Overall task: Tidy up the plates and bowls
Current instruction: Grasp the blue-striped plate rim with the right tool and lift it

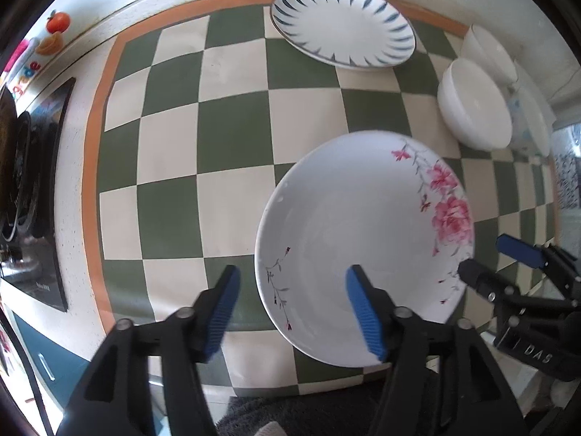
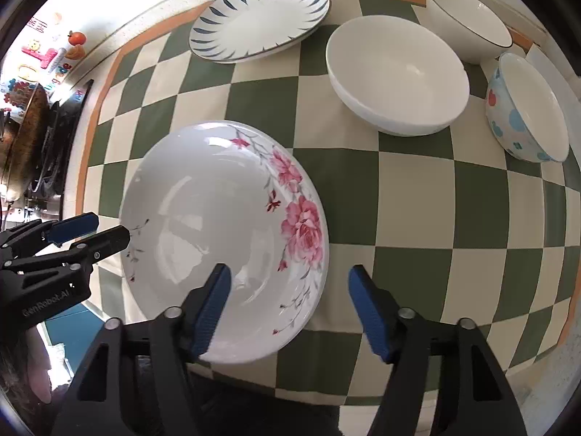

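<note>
A white plate with pink flowers [image 1: 363, 239] lies on the checkered mat near the front edge; it also shows in the right wrist view [image 2: 225, 232]. My left gripper [image 1: 292, 312] is open, its right finger over the plate's near-left rim. My right gripper [image 2: 290, 312] is open, its left finger over the plate's near-right rim. A blue-leaf plate [image 1: 343, 25] [image 2: 259, 18] lies at the back. A plain white bowl [image 1: 474, 105] [image 2: 397, 72], a dark-rimmed white bowl [image 2: 468, 21] and a blue-spotted bowl [image 2: 526, 109] stand at the right.
The green and cream checkered mat [image 1: 225, 138] with an orange border covers the counter. A black stove with a pan [image 1: 32, 189] sits at the left. Magnets [image 2: 51, 58] hang on the far left wall. The counter's front edge is just below the grippers.
</note>
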